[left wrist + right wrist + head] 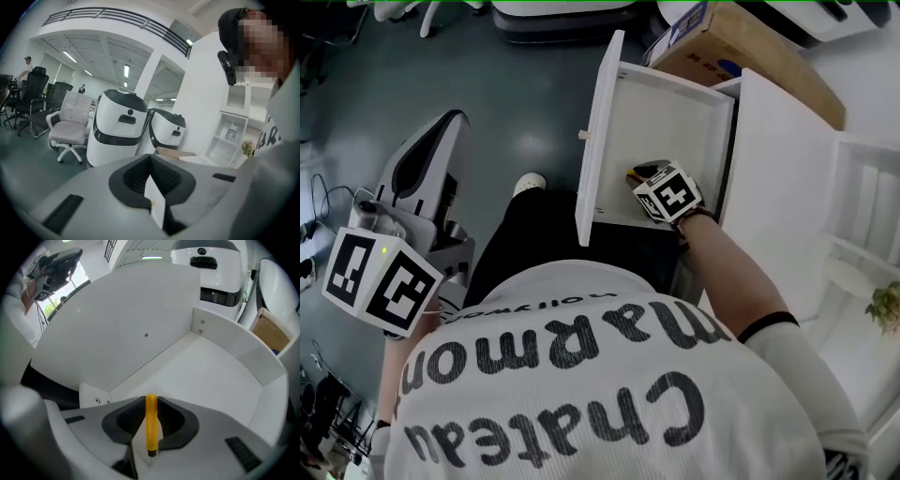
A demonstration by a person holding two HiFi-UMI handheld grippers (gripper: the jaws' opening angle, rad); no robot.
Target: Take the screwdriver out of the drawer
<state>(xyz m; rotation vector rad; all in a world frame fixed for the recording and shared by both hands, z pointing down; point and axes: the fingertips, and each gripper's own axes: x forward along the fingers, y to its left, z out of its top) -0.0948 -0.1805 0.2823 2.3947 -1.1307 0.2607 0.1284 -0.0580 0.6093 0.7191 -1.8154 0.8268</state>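
Note:
The white drawer (675, 117) stands pulled open from the cabinet, its front panel (598, 141) towards me. My right gripper (645, 175) reaches down inside it. In the right gripper view the jaws are closed on a yellow-handled screwdriver (151, 420), held upright between them just above the drawer's bare white bottom (211, 376); its dark tip end points back at the camera. Only a sliver of the screwdriver (634, 174) shows in the head view. My left gripper (445, 131) hangs out at the left over the floor, away from the drawer, its jaws together on nothing (151, 161).
A cardboard box (750, 47) sits behind the drawer. White shelving (862, 216) stands at the right. A small knob (583, 135) sticks out of the drawer front. The left gripper view shows two white machines (119, 126) and an office chair (70, 124) across the room.

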